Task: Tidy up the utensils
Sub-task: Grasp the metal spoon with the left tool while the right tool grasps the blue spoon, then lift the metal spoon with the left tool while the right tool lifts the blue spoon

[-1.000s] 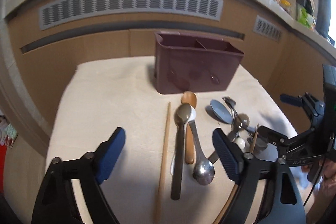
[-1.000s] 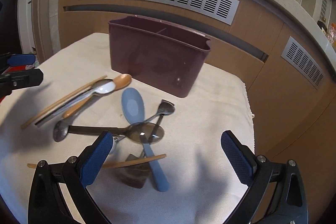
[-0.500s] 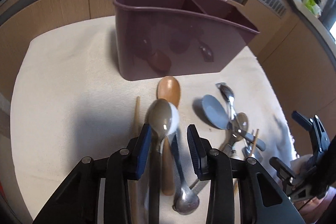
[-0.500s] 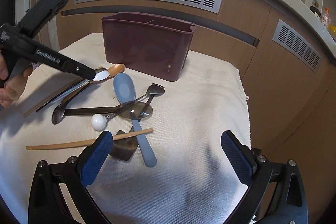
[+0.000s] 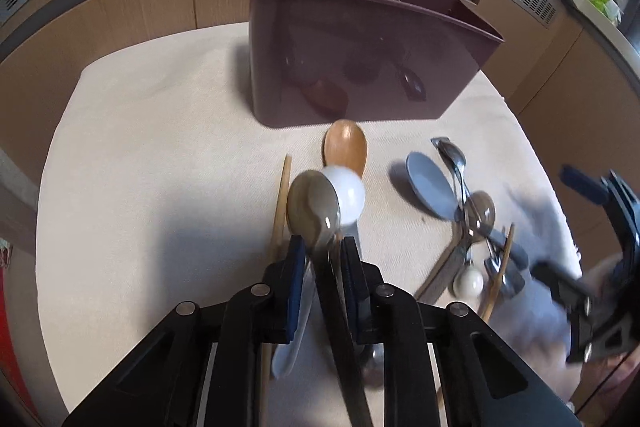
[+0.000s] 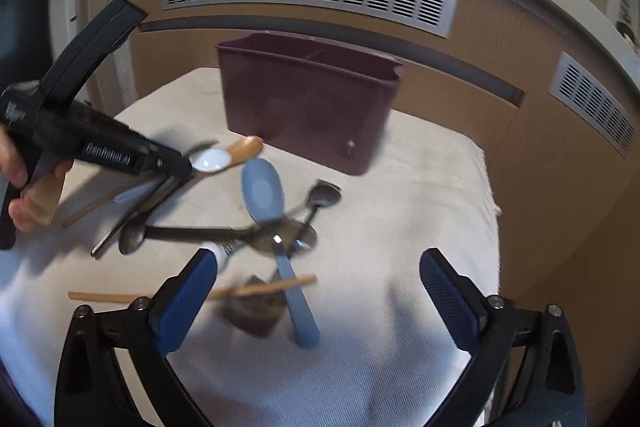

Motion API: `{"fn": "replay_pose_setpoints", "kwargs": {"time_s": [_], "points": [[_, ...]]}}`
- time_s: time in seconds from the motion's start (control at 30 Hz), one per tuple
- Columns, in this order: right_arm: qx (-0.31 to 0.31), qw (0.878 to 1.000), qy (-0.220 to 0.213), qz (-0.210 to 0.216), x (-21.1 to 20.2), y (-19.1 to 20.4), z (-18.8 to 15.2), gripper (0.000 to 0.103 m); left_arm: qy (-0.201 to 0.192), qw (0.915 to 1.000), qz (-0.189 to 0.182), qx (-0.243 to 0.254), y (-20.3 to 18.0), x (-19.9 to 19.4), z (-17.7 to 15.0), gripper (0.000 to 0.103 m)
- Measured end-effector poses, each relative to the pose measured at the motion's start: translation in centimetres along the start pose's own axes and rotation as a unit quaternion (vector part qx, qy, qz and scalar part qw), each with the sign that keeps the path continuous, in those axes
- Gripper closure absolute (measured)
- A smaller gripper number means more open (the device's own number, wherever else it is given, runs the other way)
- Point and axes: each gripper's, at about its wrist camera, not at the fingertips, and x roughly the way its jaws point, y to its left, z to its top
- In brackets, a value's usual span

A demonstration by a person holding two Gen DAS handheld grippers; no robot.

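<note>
Table draped in cream cloth [image 6: 420,195]. Maroon divided caddy [image 6: 308,103] stands at far side. In front, directly on cloth: wooden spoon [image 5: 346,147], chopstick [image 5: 280,205], blue plastic spoon [image 6: 276,227] crossed by metal spoons [image 6: 208,233], second chopstick [image 6: 120,296] near front edge, small dark brown piece [image 6: 252,313] beneath it.

Two black handheld grippers, the left gripper [image 5: 320,259] and right gripper [image 6: 316,295], carry ribbed blue pads [image 6: 448,299], silver screws [image 5: 259,289] and white lettering [image 6: 109,153].
</note>
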Motion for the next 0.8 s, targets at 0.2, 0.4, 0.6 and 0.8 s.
{"fn": "replay_pose_setpoints", "kwargs": {"time_s": [0.2, 0.4, 0.6, 0.8], "points": [[-0.035, 0.997, 0.027, 0.064, 4.4, 1.7, 3.6, 0.04, -0.008, 0.9997, -0.016, -0.018, 1.4, -1.4, -2.1, 0.084], [-0.041, 0.992, 0.086, 0.086, 9.5, 2.7, 4.7, 0.057, -0.01, 0.9987, -0.041, -0.028, 2.4, -2.4, -2.5, 0.081], [-0.022, 0.991, 0.098, 0.09, 9.9, 2.5, 4.7, 0.072, 0.012, 0.9965, -0.066, -0.049, 2.8, -1.7, -1.7, 0.073], [-0.002, 0.993, 0.082, 0.083, 7.6, 1.6, 4.1, 0.072, 0.038, 0.9926, -0.083, -0.08, 2.9, -0.3, 0.3, 0.073]]}}
